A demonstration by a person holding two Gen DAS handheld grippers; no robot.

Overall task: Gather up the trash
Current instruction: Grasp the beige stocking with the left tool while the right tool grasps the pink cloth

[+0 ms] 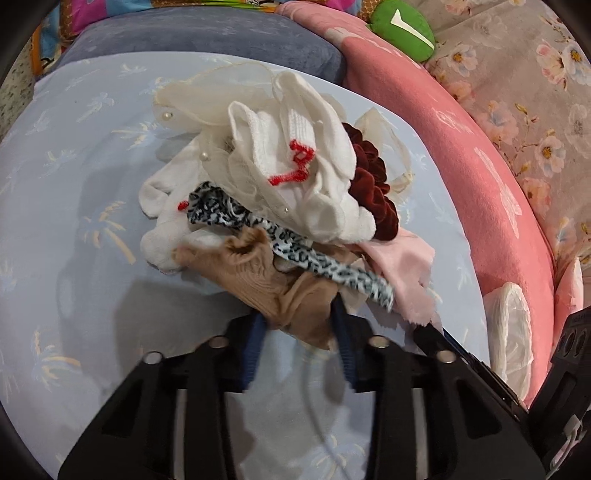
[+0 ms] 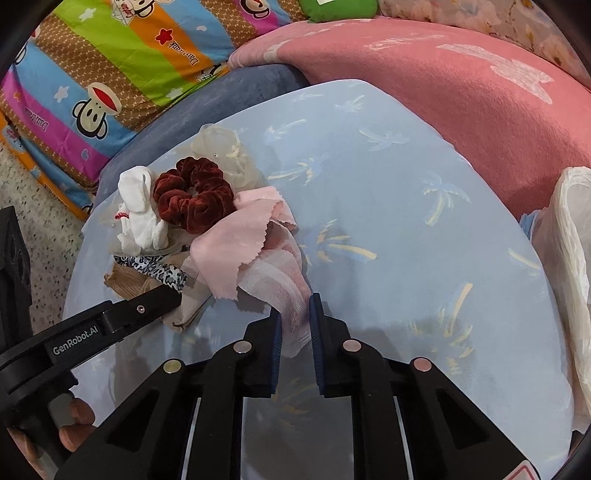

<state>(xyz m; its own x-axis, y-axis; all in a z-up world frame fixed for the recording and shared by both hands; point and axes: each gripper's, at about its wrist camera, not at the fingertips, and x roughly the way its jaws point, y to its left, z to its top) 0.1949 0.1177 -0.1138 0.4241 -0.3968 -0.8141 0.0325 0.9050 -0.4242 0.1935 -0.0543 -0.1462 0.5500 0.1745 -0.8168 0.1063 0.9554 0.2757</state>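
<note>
A heap of cloth scraps lies on a light blue palm-print cushion (image 1: pixel 55 229): white socks with red stitching (image 1: pixel 295 155), a dark red velvet scrunchie (image 1: pixel 373 192), a leopard-print strip (image 1: pixel 295 254), a pink cloth (image 1: pixel 402 269) and a tan stocking (image 1: pixel 291 291). My left gripper (image 1: pixel 299 325) is shut on the tan stocking. In the right wrist view my right gripper (image 2: pixel 295 317) is shut on a pink-white mesh cloth (image 2: pixel 284 284) at the heap's near edge, beside the pink cloth (image 2: pixel 236 247) and the scrunchie (image 2: pixel 195 195). The left gripper (image 2: pixel 162 291) reaches in from the left.
A white plastic bag (image 2: pixel 572 258) sits at the cushion's right edge, also in the left wrist view (image 1: pixel 513 332). A pink blanket (image 2: pixel 461 92) lies behind, a grey-blue cushion (image 1: pixel 207 33) and a colourful cartoon quilt (image 2: pixel 110 55) at the back, a green toy (image 1: pixel 402 26) beyond.
</note>
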